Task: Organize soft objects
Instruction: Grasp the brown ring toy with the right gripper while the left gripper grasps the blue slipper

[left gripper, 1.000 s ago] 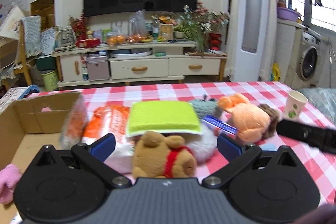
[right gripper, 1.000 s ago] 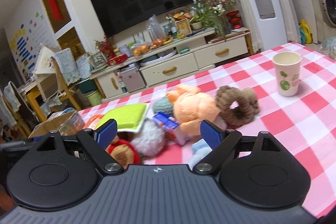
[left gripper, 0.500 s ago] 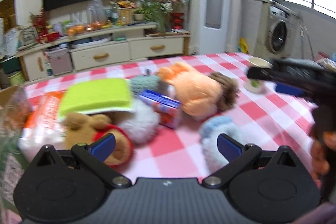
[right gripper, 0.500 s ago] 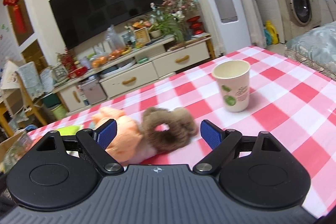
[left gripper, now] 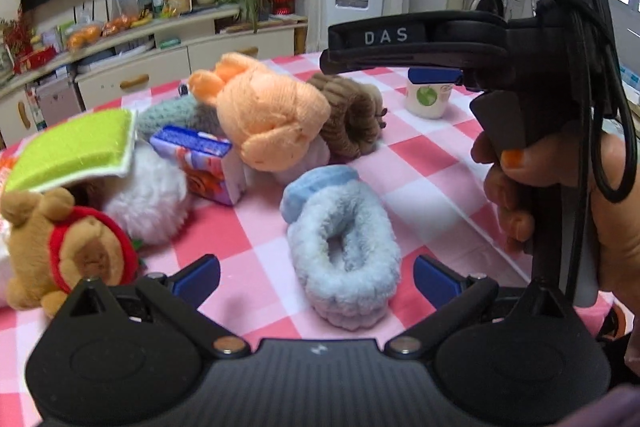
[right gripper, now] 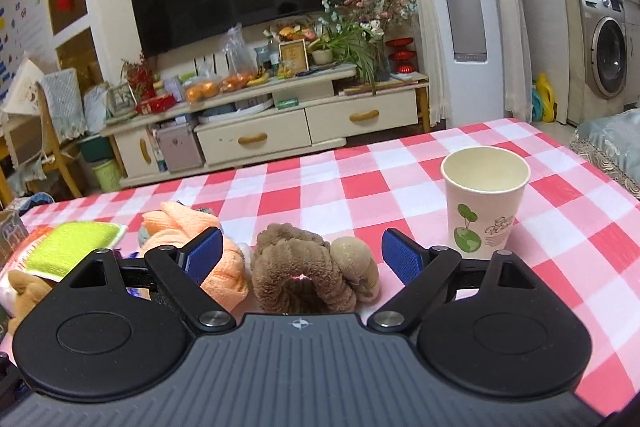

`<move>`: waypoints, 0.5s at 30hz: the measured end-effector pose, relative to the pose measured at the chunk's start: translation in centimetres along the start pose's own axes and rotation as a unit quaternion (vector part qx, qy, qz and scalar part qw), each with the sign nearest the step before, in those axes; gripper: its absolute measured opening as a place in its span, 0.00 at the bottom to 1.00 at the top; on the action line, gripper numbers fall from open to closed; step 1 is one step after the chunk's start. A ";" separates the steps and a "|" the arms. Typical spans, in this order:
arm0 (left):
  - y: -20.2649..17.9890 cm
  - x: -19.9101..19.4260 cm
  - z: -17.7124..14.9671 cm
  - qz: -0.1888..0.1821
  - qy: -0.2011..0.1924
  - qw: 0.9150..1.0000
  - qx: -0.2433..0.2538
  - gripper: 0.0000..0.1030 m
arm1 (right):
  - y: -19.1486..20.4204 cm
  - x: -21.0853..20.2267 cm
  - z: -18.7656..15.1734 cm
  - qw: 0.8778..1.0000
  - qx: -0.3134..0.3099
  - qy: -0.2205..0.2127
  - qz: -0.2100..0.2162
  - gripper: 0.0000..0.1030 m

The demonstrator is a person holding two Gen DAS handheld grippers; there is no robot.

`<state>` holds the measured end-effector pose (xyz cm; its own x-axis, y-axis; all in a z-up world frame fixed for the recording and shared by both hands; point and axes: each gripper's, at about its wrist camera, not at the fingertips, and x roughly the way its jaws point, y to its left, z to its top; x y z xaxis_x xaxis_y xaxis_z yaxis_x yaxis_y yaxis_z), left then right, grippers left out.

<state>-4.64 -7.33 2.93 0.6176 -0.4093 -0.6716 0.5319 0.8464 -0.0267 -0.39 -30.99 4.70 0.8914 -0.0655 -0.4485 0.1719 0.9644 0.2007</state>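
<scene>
Both grippers' jaws gape: blue scrunchie (left gripper: 344, 247) between the left's, brown scrunchie (right gripper: 302, 273) between the right's.

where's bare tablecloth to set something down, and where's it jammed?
Free: the cloth around the paper cup, out to the far table edge, and the strip between the blue fluffy ring and the tissue pack. Crowded: the cluster of orange plush, brown ring, white pompom, green sponge and bear.
</scene>
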 end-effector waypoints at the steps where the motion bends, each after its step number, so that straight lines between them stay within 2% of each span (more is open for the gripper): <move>1: 0.0 0.3 0.1 -0.002 0.002 1.000 -0.006 0.99 | -0.2 0.5 0.2 1.000 0.004 0.005 0.001 1.00; 8: -0.8 1.8 0.3 -0.002 0.016 1.000 -0.007 0.98 | -1.2 1.9 0.2 0.999 0.014 0.041 0.022 1.00; 15: -0.9 3.2 0.8 0.002 0.025 1.000 -0.014 0.82 | -1.8 2.4 -0.6 0.998 0.008 0.067 0.019 1.00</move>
<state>-2.73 -9.64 1.39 0.5889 -0.3894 -0.7082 0.5131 0.8572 -0.0445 1.14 -32.72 2.76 0.8333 0.0069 -0.5528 0.1471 0.9611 0.2336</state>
